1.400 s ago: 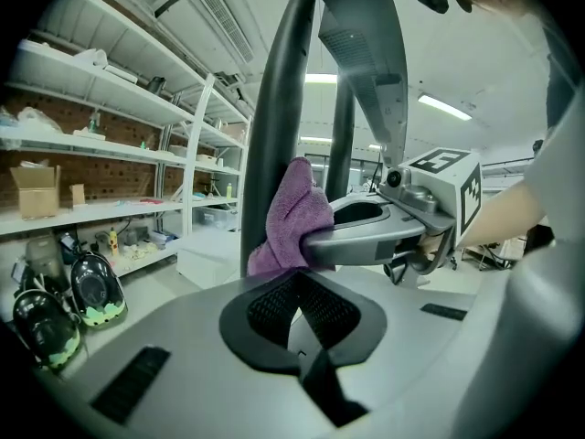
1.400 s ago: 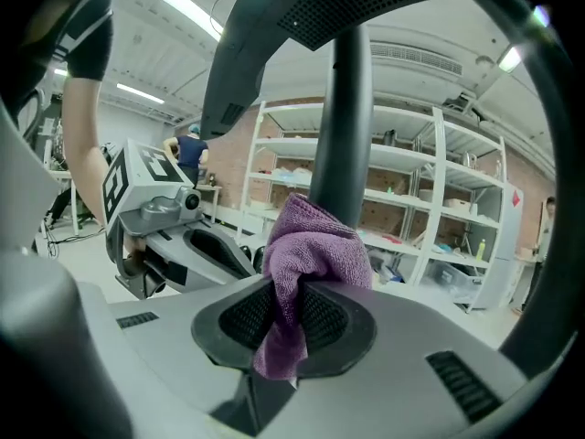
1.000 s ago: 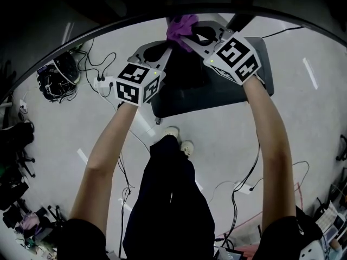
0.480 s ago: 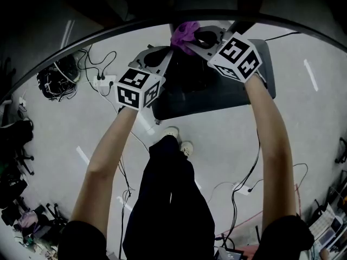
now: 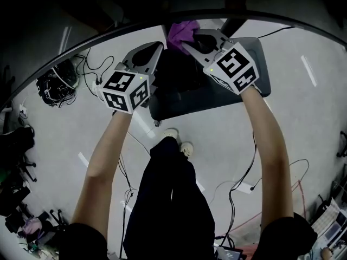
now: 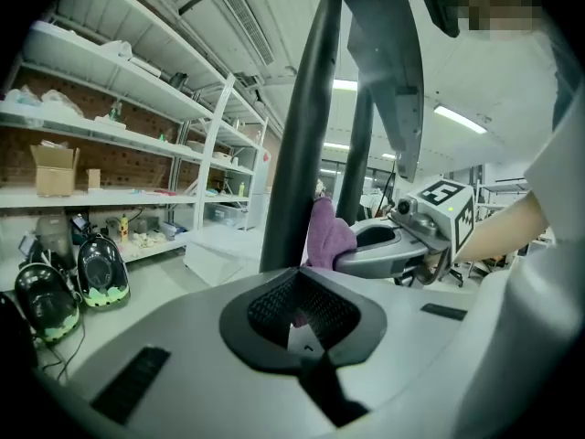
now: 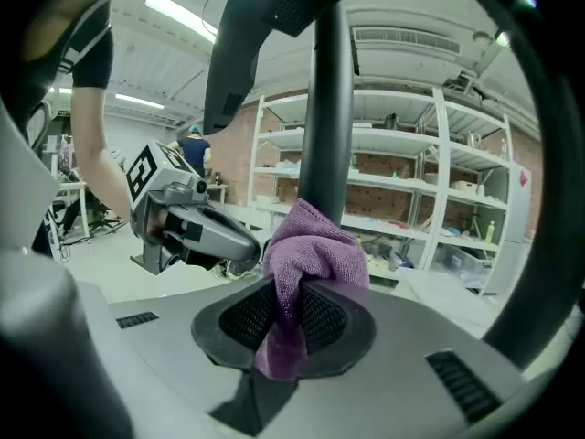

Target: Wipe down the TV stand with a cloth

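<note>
My right gripper (image 5: 187, 41) (image 7: 288, 314) is shut on a bunched purple cloth (image 5: 181, 32) (image 7: 311, 254). It holds the cloth against the black upright post (image 7: 327, 108) (image 6: 306, 135) of the TV stand. The stand's black base (image 5: 217, 88) lies on the floor below both grippers. The left gripper (image 5: 160, 45) (image 6: 297, 314) is shut with nothing between its pads, a short way left of the cloth (image 6: 327, 236) and post. From the left gripper view the right gripper (image 6: 402, 245) shows beside the post. The top of the stand is hidden in dark.
Cables and a power strip (image 5: 100, 83) lie on the floor at the left, with a cable bundle (image 5: 57, 75) beyond. The person's feet (image 5: 179, 140) stand at the base's near edge. Metal shelving (image 6: 119, 154) (image 7: 439, 181) lines the walls.
The left gripper has drawn back to the left, away from the cloth. The right gripper, still gripping the cloth, has shifted slightly left along the post.
</note>
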The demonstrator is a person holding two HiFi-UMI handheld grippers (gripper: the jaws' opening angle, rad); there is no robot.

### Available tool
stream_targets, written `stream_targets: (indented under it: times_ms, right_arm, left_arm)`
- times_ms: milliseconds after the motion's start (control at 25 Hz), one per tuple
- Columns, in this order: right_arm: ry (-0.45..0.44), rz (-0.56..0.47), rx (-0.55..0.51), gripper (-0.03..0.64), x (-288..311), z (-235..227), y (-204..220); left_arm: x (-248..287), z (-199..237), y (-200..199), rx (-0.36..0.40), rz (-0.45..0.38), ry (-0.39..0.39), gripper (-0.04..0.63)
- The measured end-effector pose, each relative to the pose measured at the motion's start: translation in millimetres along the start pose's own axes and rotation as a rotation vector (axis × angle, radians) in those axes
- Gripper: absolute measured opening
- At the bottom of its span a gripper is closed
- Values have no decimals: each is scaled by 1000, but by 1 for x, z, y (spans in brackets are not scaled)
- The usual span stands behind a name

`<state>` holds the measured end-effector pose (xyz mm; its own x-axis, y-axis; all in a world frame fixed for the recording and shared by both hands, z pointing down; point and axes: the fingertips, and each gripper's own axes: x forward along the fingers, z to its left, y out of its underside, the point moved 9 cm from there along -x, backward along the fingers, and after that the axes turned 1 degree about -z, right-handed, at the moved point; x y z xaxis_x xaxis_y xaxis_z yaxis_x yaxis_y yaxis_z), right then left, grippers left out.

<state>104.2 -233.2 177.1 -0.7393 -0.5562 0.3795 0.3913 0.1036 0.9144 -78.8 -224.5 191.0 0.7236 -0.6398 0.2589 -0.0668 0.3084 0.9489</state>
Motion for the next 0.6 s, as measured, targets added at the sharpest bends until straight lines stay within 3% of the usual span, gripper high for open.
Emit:
stream_targets:
  times_ms: [200, 600]
  right_arm:
    - [109, -57, 6, 74, -30, 0, -13]
    - [295, -69, 0, 74, -114, -9, -19]
  left_arm:
    - [3, -18, -34, 19, -66, 50, 6]
    - [34, -87, -64, 75, -68, 196, 6]
